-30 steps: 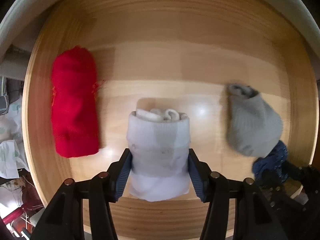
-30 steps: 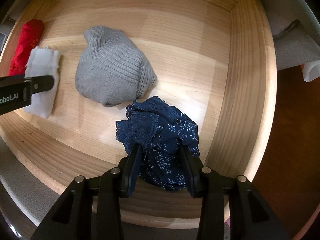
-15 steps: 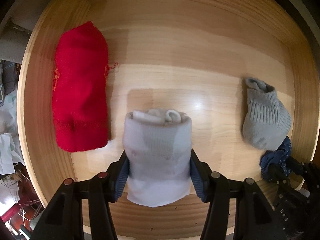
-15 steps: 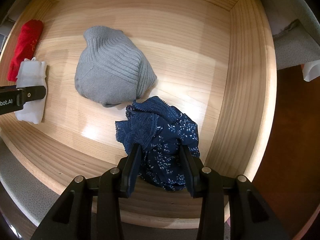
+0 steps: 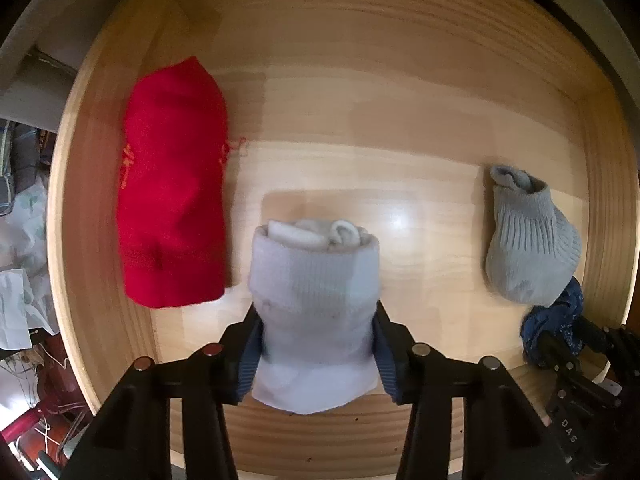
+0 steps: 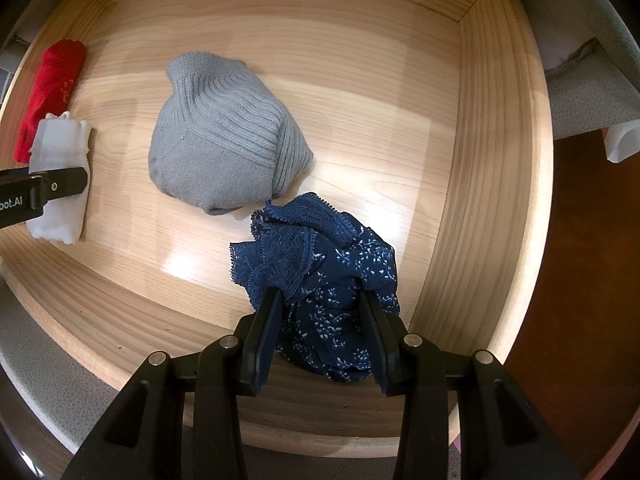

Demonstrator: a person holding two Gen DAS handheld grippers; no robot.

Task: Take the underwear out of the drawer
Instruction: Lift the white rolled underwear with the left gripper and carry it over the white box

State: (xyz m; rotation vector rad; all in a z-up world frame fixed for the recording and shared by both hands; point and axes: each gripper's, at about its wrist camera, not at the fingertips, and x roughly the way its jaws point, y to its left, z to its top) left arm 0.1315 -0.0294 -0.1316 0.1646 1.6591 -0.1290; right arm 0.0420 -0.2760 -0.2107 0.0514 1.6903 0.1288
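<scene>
Now both grippers, left gripper [image 5: 316,344] closing, clamp rolled white socks [image 5: 314,308] and navy underwear [image 6: 320,300].

Left claw [image 5: 316,344] closing on white sock roll [image 5: 314,312] beside red roll [image 5: 174,224].

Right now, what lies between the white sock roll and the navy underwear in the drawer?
The grey ribbed sock bundle, clearest in the right wrist view, between the white sock roll and the navy underwear, whose lace edge it touches.
</scene>
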